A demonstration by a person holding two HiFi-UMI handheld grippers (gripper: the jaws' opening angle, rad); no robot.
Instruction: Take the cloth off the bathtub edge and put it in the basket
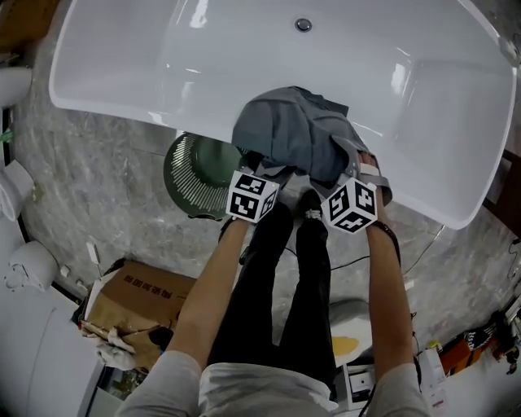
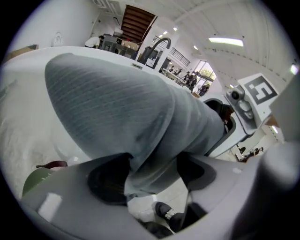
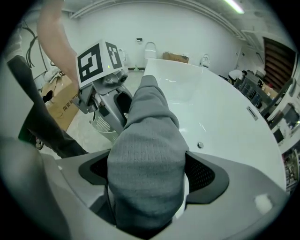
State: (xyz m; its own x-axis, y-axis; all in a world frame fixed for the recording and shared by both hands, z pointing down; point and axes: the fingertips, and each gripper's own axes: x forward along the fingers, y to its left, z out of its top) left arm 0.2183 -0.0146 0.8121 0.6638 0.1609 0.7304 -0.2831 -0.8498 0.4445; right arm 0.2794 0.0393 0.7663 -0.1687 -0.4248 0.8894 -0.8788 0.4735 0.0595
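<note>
A grey cloth (image 1: 293, 134) is bunched over the near rim of the white bathtub (image 1: 106, 102), just right of the green ribbed basket (image 1: 195, 175) on the floor. Both grippers reach into its near edge, their tips hidden under folds. My left gripper (image 1: 259, 167) is open: in the left gripper view a fold of the cloth (image 2: 122, 108) hangs between the jaws of the left gripper (image 2: 150, 180) with dark pad showing on each side. My right gripper (image 3: 147, 180) is open wide, and a thick roll of cloth (image 3: 150, 154) lies in the gap.
The person's legs (image 1: 285, 277) in black trousers stand on the marble floor right behind the grippers. A cardboard box (image 1: 134, 305) lies at the lower left, white fixtures (image 1: 24, 269) at the far left. The tub's drain (image 1: 303, 25) is at the far side.
</note>
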